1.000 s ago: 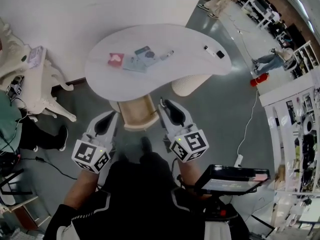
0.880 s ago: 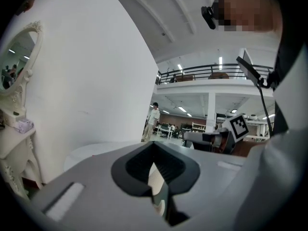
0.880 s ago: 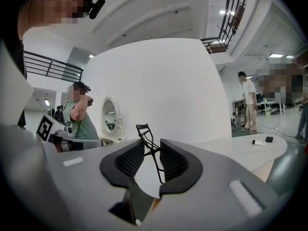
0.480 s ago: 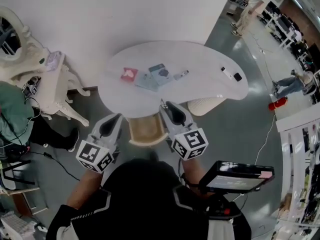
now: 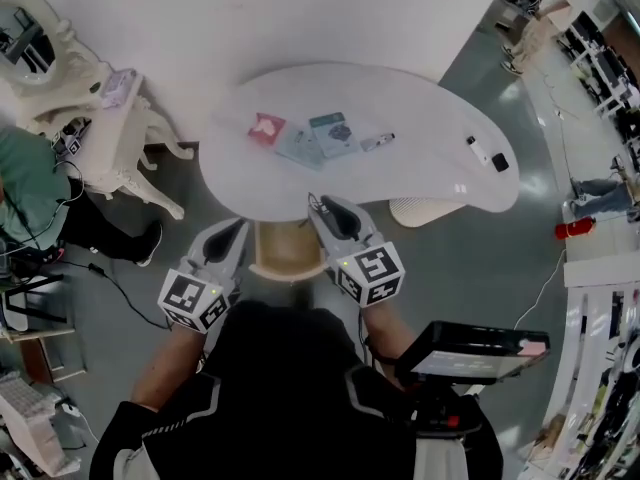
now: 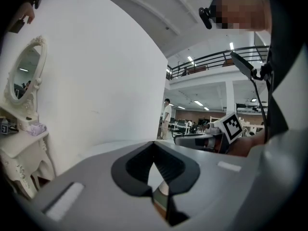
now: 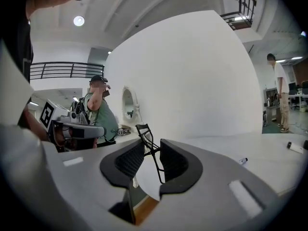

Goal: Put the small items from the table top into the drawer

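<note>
While right fingers (image 7: 127,161), now nearer the drawer (image 5: 283,258), pinch eyelash curler (image 7: 155,162), left fingers (image 6: 132,166) closed, empty, nearer too

The head view looks steeply down from above on the white bench (image 5: 430,128), left tongs (image 5: 232,232) and right tongs (image 5: 322,208), whose own low cameras face almost level across that bench, each catching the other.
</note>
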{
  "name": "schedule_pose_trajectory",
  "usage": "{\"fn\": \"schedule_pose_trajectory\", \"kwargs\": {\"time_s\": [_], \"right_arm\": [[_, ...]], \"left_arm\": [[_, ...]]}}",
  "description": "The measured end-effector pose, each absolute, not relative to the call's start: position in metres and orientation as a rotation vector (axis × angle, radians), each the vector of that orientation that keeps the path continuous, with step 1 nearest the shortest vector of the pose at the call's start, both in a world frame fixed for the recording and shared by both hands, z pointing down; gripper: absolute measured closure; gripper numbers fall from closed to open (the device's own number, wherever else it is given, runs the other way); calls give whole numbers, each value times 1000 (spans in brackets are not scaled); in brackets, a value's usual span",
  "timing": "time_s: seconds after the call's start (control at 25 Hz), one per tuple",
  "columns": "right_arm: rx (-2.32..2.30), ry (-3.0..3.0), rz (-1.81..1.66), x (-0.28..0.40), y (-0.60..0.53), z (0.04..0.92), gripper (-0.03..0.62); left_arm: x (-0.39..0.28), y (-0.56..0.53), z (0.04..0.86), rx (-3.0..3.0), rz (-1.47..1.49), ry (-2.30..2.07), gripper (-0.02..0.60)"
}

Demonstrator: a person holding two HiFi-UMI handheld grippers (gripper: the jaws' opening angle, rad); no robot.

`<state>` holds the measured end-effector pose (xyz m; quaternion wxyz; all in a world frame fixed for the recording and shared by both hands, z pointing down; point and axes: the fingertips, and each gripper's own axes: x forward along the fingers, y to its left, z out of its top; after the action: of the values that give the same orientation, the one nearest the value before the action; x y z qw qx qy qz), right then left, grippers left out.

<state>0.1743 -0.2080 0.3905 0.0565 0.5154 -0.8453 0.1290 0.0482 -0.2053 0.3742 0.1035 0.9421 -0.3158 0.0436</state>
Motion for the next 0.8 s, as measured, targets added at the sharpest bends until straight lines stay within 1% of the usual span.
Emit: {"fn": "schedule_pose_trajectory", "kwargs": {"time_s": [0.16, 0.32, 0.6, 0.8], "right_arm": [[1470, -2570, 415, 171, -211, 417, 490], [1386, -2547, 408, 162, -216, 449, 490], [1216, -2515, 457, 139, -214, 506, 490], [1059, -2421, 404, 123, -201, 560, 490]], "left_arm": [[53, -204, 400, 2726, 151, -973, 581], [49, -204, 431, 2692, 234, -1013, 581], [43, -211, 474, 2636, 299, -979, 581], [44, -204, 503, 2676, 374, -937, 581]]}}
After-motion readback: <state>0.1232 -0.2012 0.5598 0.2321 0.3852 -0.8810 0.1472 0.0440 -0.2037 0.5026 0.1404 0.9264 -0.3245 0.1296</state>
